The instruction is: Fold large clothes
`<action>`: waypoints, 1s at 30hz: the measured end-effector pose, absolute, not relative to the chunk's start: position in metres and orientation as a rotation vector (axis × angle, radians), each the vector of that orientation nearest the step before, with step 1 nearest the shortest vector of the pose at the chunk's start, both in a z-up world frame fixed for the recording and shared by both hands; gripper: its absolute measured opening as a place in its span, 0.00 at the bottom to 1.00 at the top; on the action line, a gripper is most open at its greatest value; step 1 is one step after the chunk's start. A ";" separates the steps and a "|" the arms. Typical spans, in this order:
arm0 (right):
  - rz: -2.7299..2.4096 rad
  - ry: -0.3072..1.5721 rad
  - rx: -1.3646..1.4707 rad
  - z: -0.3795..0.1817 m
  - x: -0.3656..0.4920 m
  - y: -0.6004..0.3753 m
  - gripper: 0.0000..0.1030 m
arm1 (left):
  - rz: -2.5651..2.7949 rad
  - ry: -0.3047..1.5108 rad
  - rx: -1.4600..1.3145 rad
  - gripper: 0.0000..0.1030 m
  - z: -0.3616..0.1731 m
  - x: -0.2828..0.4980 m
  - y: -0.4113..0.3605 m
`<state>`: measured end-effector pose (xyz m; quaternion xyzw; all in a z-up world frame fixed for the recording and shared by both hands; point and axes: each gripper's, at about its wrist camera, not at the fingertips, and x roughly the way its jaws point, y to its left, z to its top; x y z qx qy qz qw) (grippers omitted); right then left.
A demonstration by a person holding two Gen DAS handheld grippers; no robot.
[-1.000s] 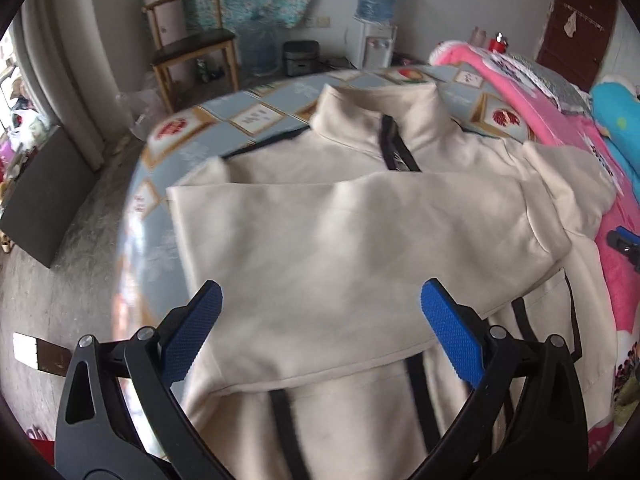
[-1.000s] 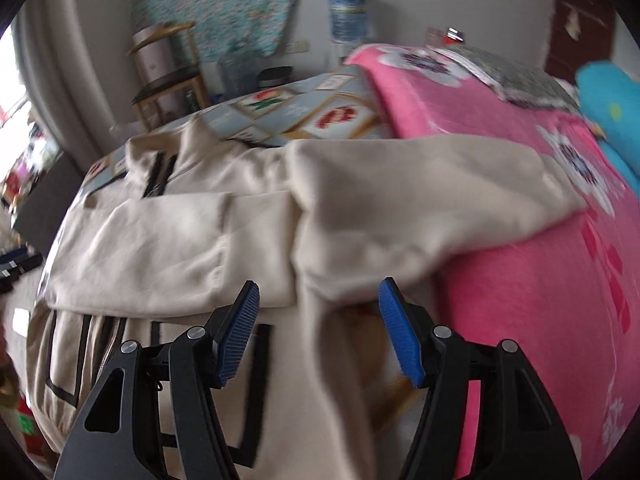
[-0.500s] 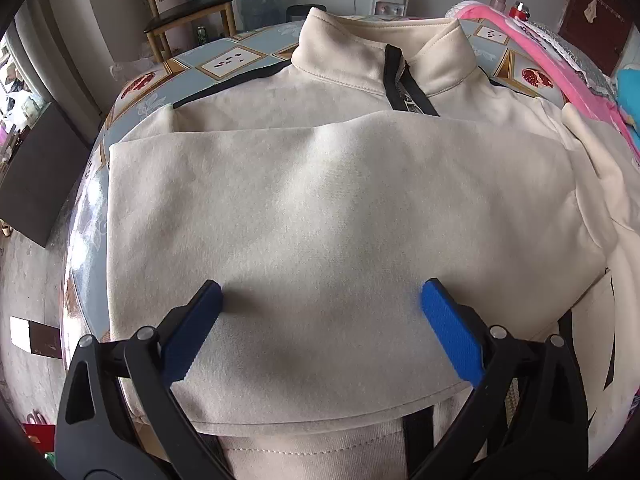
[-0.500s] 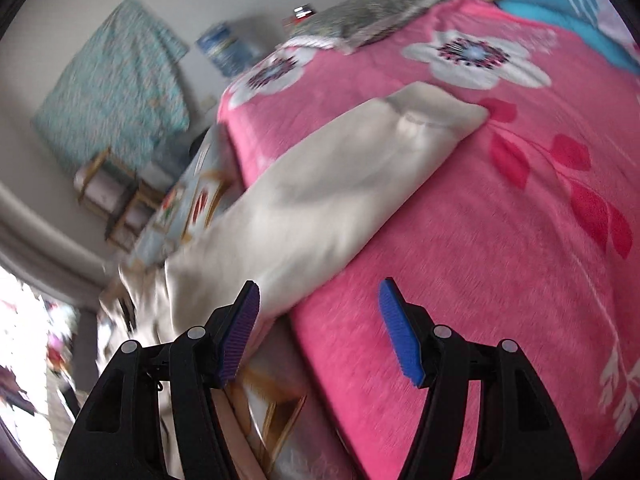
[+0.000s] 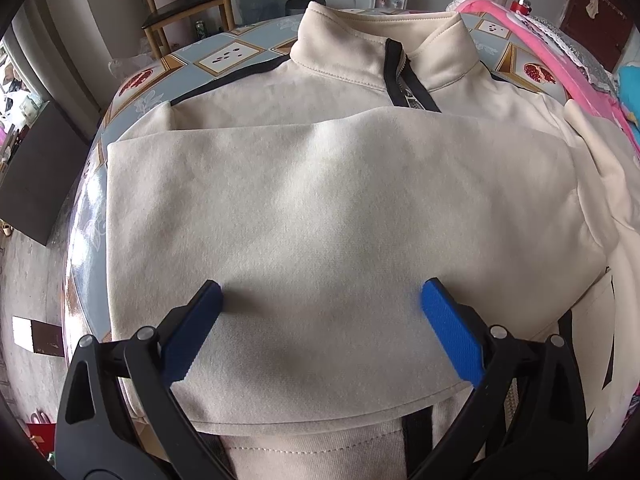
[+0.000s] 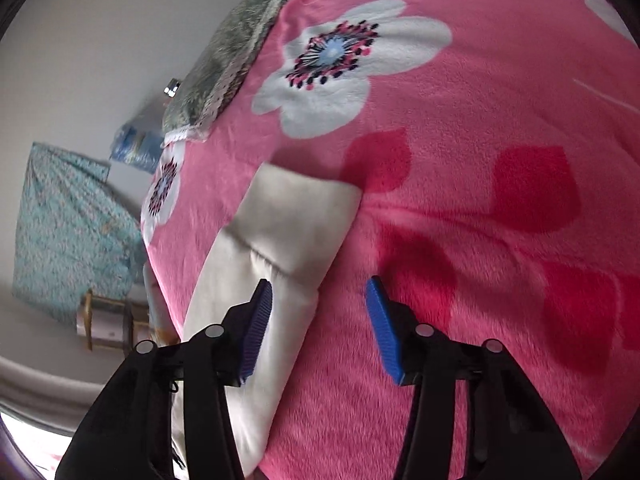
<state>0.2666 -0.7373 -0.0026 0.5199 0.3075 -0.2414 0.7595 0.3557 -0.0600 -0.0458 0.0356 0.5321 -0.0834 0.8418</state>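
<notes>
On the pink bed (image 6: 480,208), right tongs (image 6: 316,320) closing astride sleeve (image 6: 288,232) edge: pinch near cuff; left tongs (image 5: 320,312) open, pinning jacket (image 5: 340,208).

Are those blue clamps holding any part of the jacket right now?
No. The left gripper rests open on the folded sleeve; the right gripper is closing over the other sleeve's cuff.

A large cream fleece jacket with a stand-up collar and black zip trim (image 5: 340,208) is lying flat, front up, collar at the far end. One sleeve is lying folded straight across its chest. The other cream sleeve (image 6: 280,248) is stretching out sideways, its cuff end resting flat on a pink flowered blanket.
</notes>
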 end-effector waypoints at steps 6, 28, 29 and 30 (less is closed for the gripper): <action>-0.535 0.712 1.104 -0.014 0.295 -0.745 0.21 | -0.187 1.093 0.082 0.94 -0.046 0.352 -0.060; 0.235 0.472 0.409 0.231 0.316 -0.430 0.09 | -0.257 1.129 -0.005 0.94 -0.039 0.354 -0.042; 0.290 0.482 0.393 0.227 0.319 -0.406 0.09 | -0.258 1.127 -0.028 0.94 -0.036 0.353 -0.037; 0.333 0.497 0.377 0.222 0.321 -0.386 0.09 | -0.252 1.115 -0.043 0.94 -0.032 0.349 -0.030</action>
